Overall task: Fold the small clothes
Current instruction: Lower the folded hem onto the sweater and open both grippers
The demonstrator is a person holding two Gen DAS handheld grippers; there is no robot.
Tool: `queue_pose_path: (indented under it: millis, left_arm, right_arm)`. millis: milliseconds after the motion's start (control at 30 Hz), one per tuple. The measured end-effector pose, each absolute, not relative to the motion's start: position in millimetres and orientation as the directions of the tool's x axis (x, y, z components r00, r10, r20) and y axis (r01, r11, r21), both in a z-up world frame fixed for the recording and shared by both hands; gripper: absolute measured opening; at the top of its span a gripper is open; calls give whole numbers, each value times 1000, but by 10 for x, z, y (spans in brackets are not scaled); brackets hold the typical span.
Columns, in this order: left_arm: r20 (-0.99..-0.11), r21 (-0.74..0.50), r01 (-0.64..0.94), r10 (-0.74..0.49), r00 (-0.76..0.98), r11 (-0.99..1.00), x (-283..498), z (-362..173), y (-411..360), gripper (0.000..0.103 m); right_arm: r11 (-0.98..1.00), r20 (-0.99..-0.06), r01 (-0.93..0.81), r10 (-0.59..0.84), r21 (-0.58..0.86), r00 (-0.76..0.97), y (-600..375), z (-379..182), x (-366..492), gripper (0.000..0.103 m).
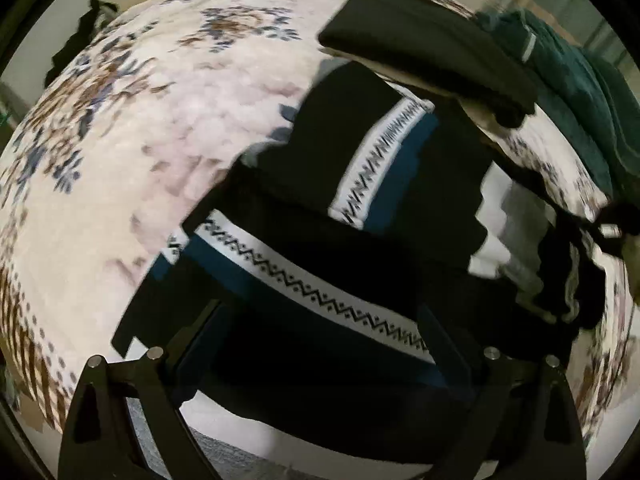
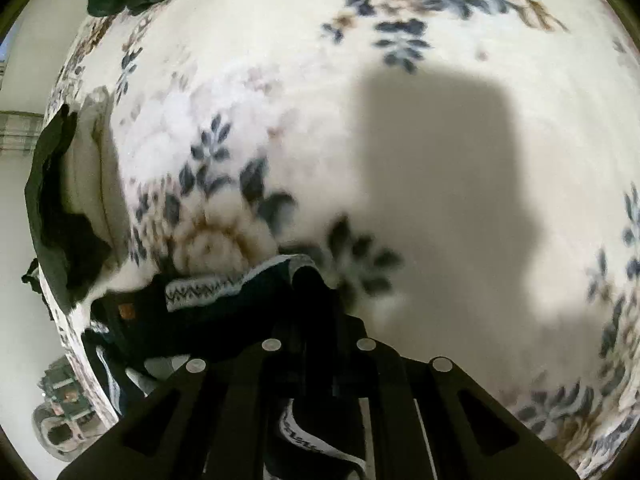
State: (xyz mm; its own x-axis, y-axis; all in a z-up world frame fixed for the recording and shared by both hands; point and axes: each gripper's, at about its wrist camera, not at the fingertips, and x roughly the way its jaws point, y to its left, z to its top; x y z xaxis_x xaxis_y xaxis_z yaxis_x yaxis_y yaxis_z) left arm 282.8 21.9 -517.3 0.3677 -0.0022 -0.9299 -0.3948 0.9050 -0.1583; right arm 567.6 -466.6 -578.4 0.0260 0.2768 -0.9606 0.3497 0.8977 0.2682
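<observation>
Spread across a cream blanket with blue and brown flower print (image 1: 132,168): a small black garment with white zigzag bands and teal stripes (image 1: 360,216), half gathered, one banded edge doubled over the other. Hovering above it, the left gripper (image 1: 320,364), jaws standing wide, nothing between them, the zigzag band visible in the gap; probably positioned there to take the near edge for the next fold. Pinched shut on a fold of the same black cloth, the right gripper (image 2: 316,280), fingers pressed together over the dark fabric at the garment's corner beside the white band; likely held so as to lift or drag that corner across. Parked at the blanket's far edge, a folded black piece (image 1: 432,44) and a dark green garment (image 1: 568,80), seemingly set aside to keep the working area free. On the blanket ahead of the right gripper, only a broad shadow (image 2: 448,184).
</observation>
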Motion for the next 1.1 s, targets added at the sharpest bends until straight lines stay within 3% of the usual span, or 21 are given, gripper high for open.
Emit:
queue_pose_path:
  millis: [100,200,267,500,733,933,967,1000,1033,1067,1100]
  left_arm:
    - [-928,-177,-367,-30,372,913,2826,-5178,188,96]
    - [-922,-198,-326,-63,382,924,2768,-5099,130,96]
    - [-923,-183,-277,-69,378,943,2677,-5013,8,96]
    - [-953,-123,-100,-89,288,987,2127,-4962,-832,96]
    - [-985,-105,-16,-102,141,994,1410,-5218,-2049,96]
    - [-996,-91,18,-91,11,996,1031,-5583,-3112,95]
    - [-998,-58,32,-58,7,998,1023,-5648,-3244,93]
    - [-999,-41,38,-41,9,998,1032,-5688,-3322,79]
    - [-1000,-30,35,-31,6,999,1052,-5730,-3376,57]
    - [-1000,-3,24,-3,7,1000,1089,-5771,-3407,49]
    - [-999,24,9,24,21,1000,1113,-5774,-3400,31]
  right_arm:
    - [910,-959,330,279,249,-46,-4535,-5961,5782,11]
    - [886,-936,357,344,296,-77,-4627,-5832,5602,28]
    - [852,-919,401,391,336,-61,-4824,-5603,5337,54]
    - [834,-887,406,450,374,-107,-5492,-5106,4236,55]
    - [815,-816,381,537,436,-215,-5973,-5474,3256,55]
    - [825,-795,351,542,442,-272,-6266,-5802,3172,55]
    - [819,-790,353,551,452,-267,-6282,-5833,3225,55]
    - [809,-783,355,566,468,-257,-6289,-5862,3309,55]
    - [797,-777,358,581,486,-241,-6287,-5890,3416,55]
    - [784,-770,362,598,504,-221,-6249,-5926,3574,55]
    - [763,-758,369,623,531,-196,-6231,-5961,3727,55]
